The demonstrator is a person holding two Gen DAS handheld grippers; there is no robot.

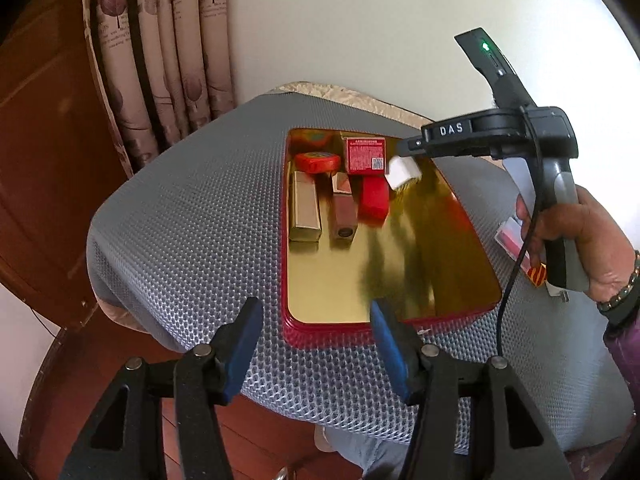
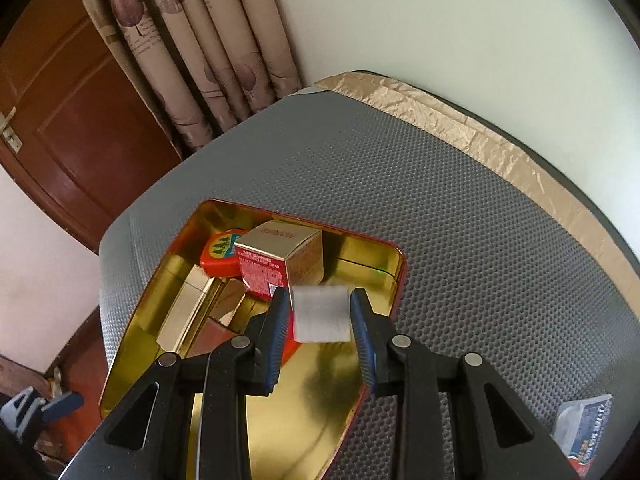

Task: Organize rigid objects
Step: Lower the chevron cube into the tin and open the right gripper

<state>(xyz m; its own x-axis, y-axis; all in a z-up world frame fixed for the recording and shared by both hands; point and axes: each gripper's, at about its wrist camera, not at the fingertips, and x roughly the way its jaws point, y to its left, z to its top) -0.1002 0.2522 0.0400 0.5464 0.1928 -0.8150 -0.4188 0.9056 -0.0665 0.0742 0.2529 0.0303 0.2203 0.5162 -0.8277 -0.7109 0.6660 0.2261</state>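
1. A white block (image 2: pixel 321 314) is seen held between the blue pads of the right gripper (image 2: pixel 320 334) above the far part of a gold-lined tin tray (image 1: pixel 394 318) with a red rim, which rests on a grey mesh-covered table (image 1: pixel 192 208).

2. The right gripper's jaws are set narrow, closed on the block's two sides (the block hangs clear of the tray floor in the left wrist view, as far as can be judged).

3. The left gripper (image 1: pixel 316 346) is shown about half open and empty, poised over the tray's near rim, with nothing between its pads.

4. Packed at the tray's far left are a round red tin (image 1: pixel 317 162), a red printed box (image 1: pixel 365 155), a smaller red box (image 1: pixel 374 199), a long gold box (image 1: pixel 305 211) and a brown tube (image 1: pixel 342 216); the white block sits just to the right of the red printed box.

5. The step in hand is judged to be the placing of the block beside that cluster. It would be done well if the block were lowered square to the tray floor and its face kept parallel to the red printed box, so that no neighbour is nudged.

6. Release is best delayed until the block is resting flat; a drop onto slick metal could let it skid or tip.

7. The wide bare area at the tray's near right is left free for further items.
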